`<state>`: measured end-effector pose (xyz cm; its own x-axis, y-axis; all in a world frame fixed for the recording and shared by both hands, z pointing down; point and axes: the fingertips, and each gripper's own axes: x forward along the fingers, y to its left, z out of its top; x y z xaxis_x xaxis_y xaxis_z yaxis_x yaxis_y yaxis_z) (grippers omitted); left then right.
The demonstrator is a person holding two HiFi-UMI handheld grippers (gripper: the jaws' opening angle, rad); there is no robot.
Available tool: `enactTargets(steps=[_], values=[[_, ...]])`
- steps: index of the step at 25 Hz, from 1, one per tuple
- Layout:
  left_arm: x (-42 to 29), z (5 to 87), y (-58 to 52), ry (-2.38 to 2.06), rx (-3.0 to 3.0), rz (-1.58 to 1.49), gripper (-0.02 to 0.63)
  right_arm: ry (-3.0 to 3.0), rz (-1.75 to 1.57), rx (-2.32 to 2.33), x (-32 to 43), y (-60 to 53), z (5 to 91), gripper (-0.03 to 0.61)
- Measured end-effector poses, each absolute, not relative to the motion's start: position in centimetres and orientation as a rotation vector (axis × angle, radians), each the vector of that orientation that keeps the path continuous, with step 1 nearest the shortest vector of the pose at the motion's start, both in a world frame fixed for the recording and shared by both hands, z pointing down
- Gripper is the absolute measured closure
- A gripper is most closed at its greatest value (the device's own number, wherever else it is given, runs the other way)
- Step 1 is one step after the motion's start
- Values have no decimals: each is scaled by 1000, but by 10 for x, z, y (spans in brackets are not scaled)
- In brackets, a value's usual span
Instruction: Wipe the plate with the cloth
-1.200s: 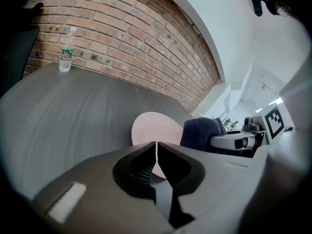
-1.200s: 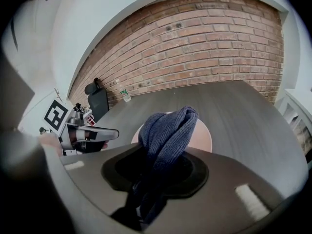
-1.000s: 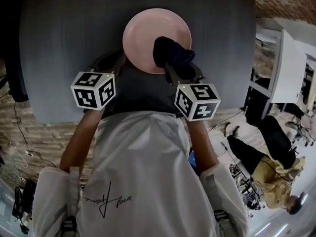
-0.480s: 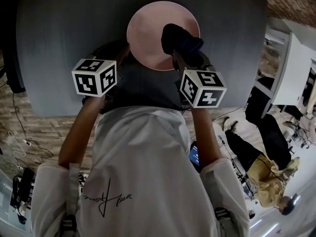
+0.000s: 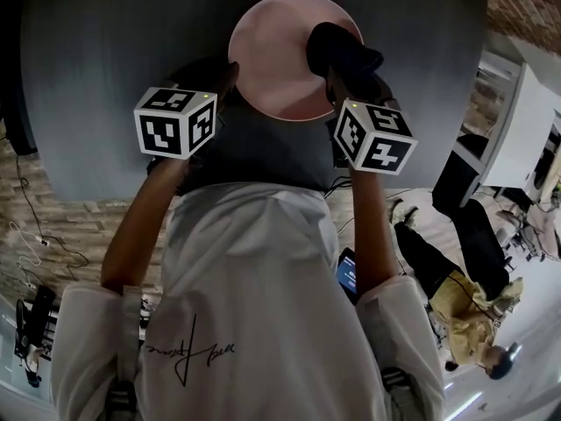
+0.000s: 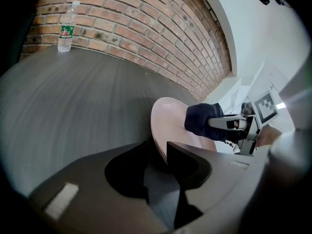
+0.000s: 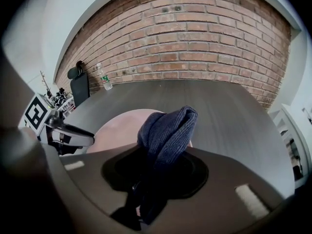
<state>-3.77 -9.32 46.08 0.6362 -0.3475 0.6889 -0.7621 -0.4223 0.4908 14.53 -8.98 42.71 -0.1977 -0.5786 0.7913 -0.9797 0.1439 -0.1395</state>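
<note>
Plate on table, cloth against it

Plate (image 5: 276,60), pink and round, sits on the grey table (image 5: 114,77), on the side nearest the person. Cloth (image 7: 168,130), dark blue and ribbed, is bunched into a wad and lies against the plate's right part as the head view shows it. The right gripper (image 7: 156,174) is clamped on this cloth, which fills the space between its jaws and juts out past their tips. The left gripper (image 6: 157,152) is at the plate's left rim. Its jaws are opening, the rim stands in the gap between them, and neither pad presses on it. A clear water bottle (image 6: 67,26) stands upright at the far edge of the table, well apart from the plate. A brick wall (image 7: 195,38) runs behind the table.
</note>
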Motion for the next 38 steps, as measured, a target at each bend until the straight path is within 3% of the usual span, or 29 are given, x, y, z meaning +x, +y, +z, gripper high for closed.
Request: enactTargets(steps=[18, 38], values=[[-30, 463, -96, -807, 2016, 603, 528, -1624, 472, 1613, 157, -141, 429, 460], [-22, 468, -99, -791, 2015, 594, 517, -1685, 429, 1400, 113, -159, 467, 460]])
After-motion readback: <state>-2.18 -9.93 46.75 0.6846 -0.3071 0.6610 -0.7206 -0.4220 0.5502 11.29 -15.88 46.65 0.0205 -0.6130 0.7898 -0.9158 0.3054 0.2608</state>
